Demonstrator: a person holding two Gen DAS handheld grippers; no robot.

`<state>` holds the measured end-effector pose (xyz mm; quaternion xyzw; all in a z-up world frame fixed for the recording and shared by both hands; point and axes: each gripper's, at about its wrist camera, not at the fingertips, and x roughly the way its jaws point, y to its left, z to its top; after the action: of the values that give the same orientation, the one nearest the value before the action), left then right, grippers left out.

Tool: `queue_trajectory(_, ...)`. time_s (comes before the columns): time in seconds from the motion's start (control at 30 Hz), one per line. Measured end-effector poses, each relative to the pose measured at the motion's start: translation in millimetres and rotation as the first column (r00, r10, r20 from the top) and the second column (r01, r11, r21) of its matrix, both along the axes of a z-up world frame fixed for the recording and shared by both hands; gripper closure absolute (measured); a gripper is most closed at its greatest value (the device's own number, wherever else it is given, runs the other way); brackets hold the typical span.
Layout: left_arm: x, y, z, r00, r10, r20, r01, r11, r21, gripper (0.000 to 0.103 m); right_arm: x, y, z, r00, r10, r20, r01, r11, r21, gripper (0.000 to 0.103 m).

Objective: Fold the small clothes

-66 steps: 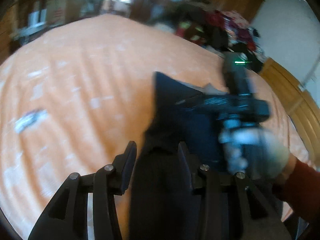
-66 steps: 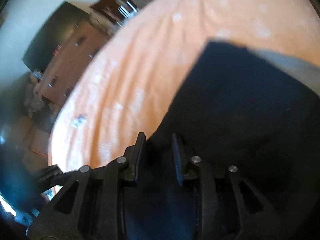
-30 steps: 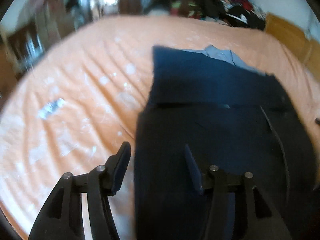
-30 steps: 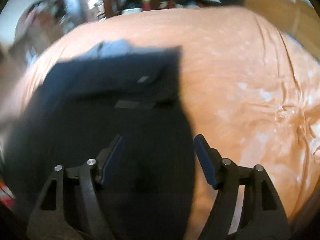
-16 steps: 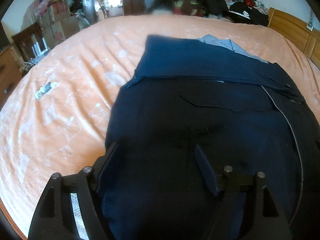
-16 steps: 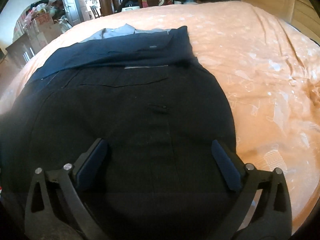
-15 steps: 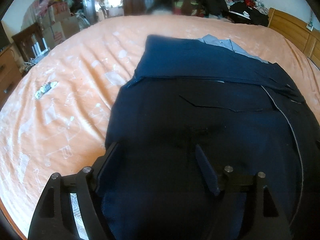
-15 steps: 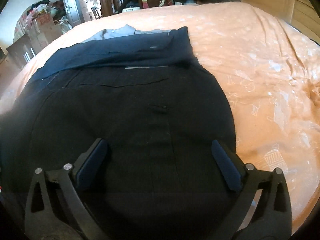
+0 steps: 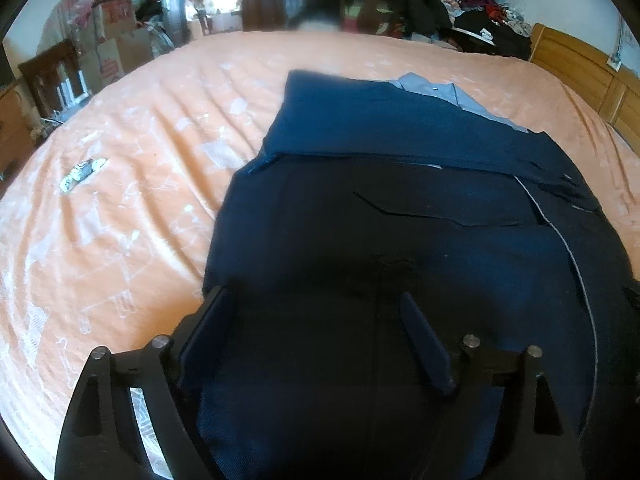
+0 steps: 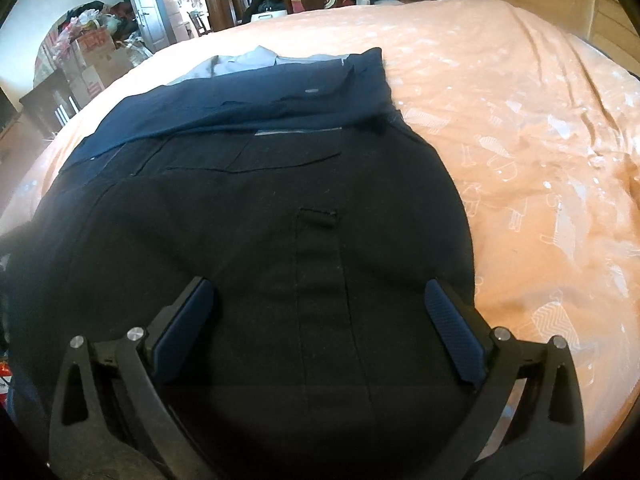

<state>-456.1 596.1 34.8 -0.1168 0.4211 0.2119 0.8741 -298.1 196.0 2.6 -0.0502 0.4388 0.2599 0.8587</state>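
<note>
Released since the earlier frames: the dark navy garment, then pinched and lifted by both grippers, is now laid flat on the bed.

Left gripper: fingers spread wide, nothing held, poised over the garment's near left portion. Right gripper: fingers spread wider, nothing held, poised over the near right portion; contact with the cloth cannot be told.

Garment: spread flat with its far part turned back on itself in a lighter blue band, judged so placed to give straight edges for a further fold. A grey-blue piece is seen jutting from beneath the far edge.

Edges: left edge lies just beyond the left fingers; right edge is met beside the right fingers.

Open room: bare orange bedsheet on both flanks and beyond. A small silvery wrapper lies well apart at left. Clutter and a wooden bed frame are kept beyond the bed.
</note>
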Motion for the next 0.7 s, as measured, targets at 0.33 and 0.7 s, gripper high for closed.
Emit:
queue_trajectory(0.33, 1, -2, -1, 1.0, -0.001, -0.002, 0.001, 1.0, 0.007, 0.015, -2, -21, 21, 1.0, 0.022, -0.005, -0.022, 1.0, 0.009, 0.0)
queue_trajectory(0.7, 2, -3, -2, 1.0, 0.0, 0.007, 0.0, 1.0, 0.011, 0.015, -1, -103, 8, 0.997, -0.063, -0.042, 0.062, 0.998, -0.009, 0.0)
